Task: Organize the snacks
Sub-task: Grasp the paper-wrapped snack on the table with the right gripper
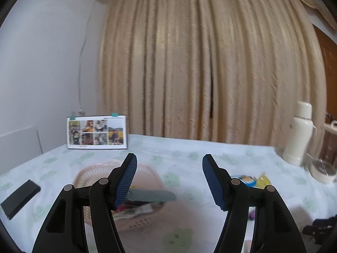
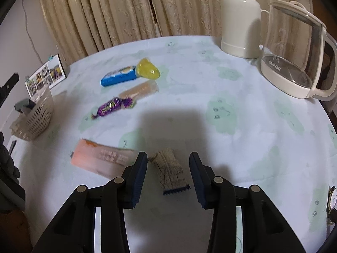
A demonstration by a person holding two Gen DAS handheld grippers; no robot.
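Note:
My left gripper (image 1: 169, 169) is open and empty above the pink basket (image 1: 145, 169), which holds a grey packet (image 1: 153, 195) and other wrappers. My right gripper (image 2: 168, 168) is open, its fingers on either side of a small brown snack bar (image 2: 169, 169) lying on the tablecloth. Left of that bar lies a pink packet (image 2: 101, 158). Farther off are a purple candy (image 2: 112, 106), a tan wafer bar (image 2: 140, 90), a blue packet (image 2: 119, 77) and a yellow jelly cup (image 2: 147, 70). The basket (image 2: 36, 116) shows at the left edge in the right wrist view.
A white thermos (image 2: 240, 21) and a glass kettle (image 2: 294, 54) stand at the back right of the table. A photo calendar (image 1: 96, 132) stands at the back left. A black box (image 1: 20, 198) lies near the left edge. A wristwatch (image 2: 332, 200) lies at the right.

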